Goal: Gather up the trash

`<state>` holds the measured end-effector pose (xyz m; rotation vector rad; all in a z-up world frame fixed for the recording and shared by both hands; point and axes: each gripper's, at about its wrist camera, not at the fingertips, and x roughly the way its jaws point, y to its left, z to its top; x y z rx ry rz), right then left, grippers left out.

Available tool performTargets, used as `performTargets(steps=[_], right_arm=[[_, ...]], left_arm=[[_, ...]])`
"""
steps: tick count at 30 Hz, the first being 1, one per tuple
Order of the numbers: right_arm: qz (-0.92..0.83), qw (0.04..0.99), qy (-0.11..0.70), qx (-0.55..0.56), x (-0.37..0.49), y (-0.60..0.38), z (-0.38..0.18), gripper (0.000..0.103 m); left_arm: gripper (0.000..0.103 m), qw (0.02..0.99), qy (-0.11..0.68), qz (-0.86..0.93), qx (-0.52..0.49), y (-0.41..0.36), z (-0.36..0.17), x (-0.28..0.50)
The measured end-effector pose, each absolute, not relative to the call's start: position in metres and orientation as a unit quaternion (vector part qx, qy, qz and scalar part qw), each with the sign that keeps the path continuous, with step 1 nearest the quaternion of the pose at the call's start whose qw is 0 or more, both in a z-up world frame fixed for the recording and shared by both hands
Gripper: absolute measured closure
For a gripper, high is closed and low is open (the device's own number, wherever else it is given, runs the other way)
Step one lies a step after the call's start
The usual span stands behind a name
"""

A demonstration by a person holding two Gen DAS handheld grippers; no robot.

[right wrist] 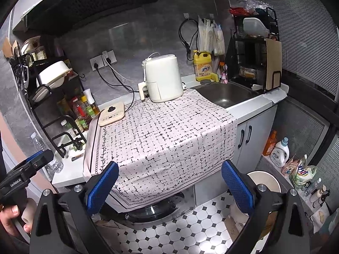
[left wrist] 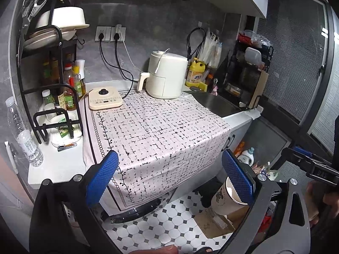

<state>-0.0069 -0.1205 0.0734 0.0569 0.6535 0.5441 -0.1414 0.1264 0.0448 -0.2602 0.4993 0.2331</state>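
Both grippers spread wide and empty over the counter (left wrist: 63, 169).
We judge the paper cup (left wrist: 226, 199), upright on the floor at five o'clock, nearer the right gripper (right wrist: 169, 188) than the left gripper (left wrist: 169, 177).

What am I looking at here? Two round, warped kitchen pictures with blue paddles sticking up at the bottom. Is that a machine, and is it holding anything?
There is no robot here. A person carries one hand-held gripper in each hand, and each has a wide-angle camera looking forward along its two blue-padded fingers. One picture comes from the left hand-held gripper, the other from the right hand-held gripper. Both stand open and hold nothing.

Ahead is a counter covered by a pink cloth with black dashes. On it sit a cream air fryer and a flat cream control base with a black knob. A clear plastic water bottle stands on the left side. On the floor, a printed paper cup rests on a brown cardboard box.
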Motion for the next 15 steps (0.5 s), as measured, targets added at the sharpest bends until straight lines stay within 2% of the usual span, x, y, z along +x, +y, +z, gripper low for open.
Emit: performTargets(steps=[15], right_arm=[[0.270,0.908,0.320,0.025,0.003,-0.108,0.068,0.008]], left_arm=[[0.006,0.951,0.247,0.126,-0.135,0.139,0.047,-0.136]])
